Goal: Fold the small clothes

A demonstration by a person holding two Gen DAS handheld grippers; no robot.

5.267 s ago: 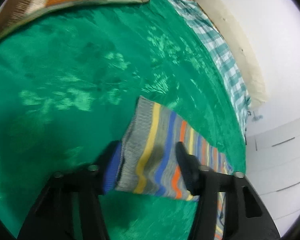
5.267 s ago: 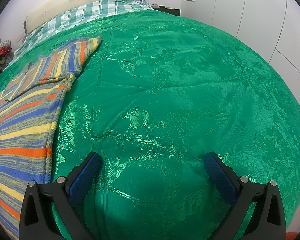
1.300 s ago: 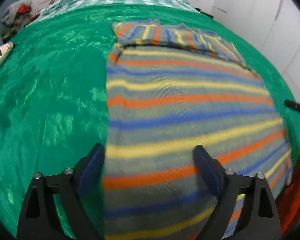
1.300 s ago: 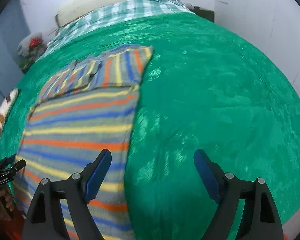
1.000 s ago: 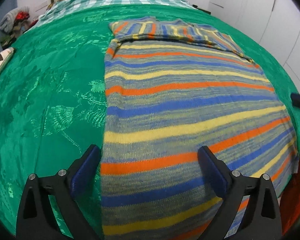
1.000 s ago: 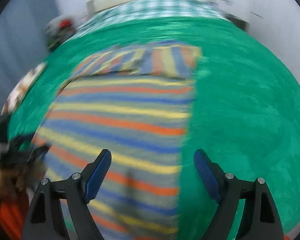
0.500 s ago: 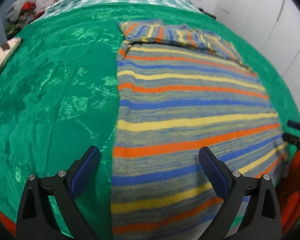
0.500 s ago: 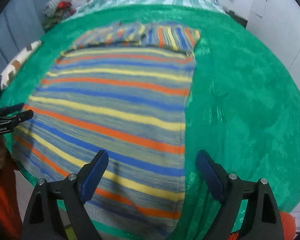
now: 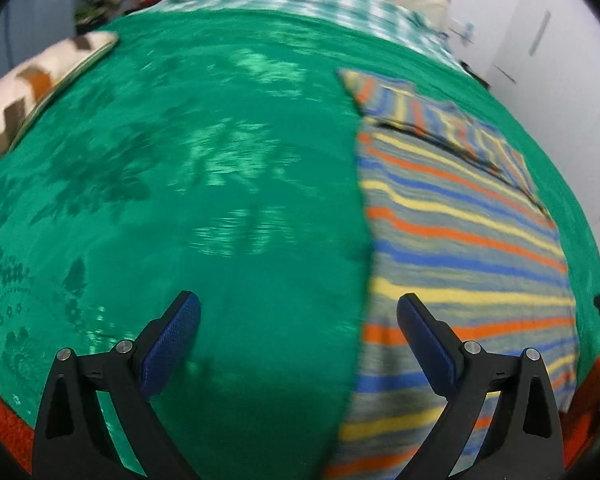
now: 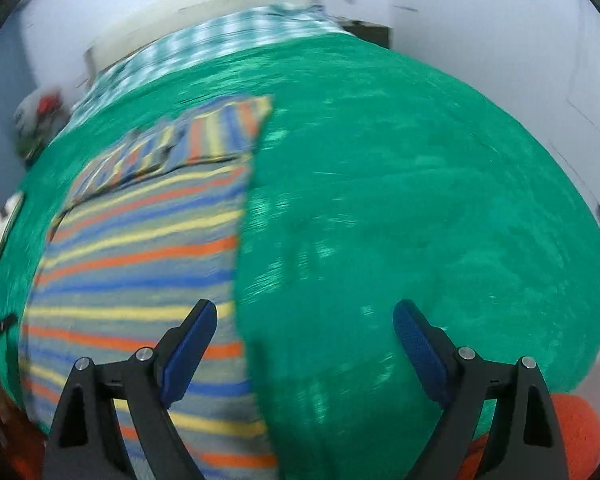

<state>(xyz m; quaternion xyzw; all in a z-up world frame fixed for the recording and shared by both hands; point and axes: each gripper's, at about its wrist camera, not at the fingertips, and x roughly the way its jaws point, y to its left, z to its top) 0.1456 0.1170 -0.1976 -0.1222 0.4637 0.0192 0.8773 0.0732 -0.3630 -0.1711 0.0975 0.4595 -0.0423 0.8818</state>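
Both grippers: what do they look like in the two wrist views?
The left gripper and the right gripper look alike: two black plastic fingers with triangular cut-outs and silver round bolt heads, each tipped on its inner face with a textured dark blue pad. No cables or markings show on them. Orange-red fabric shows at the bottom edges; what it belongs to is unclear.

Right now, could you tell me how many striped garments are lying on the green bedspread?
1: the striped sweater lies flat on the green bedspread, between the two grippers' views. Others may be out of frame.

A bedroom: green-covered bed [image 9: 220, 200], pillow [image 9: 32, 96], wardrobe doors [image 9: 560, 40].
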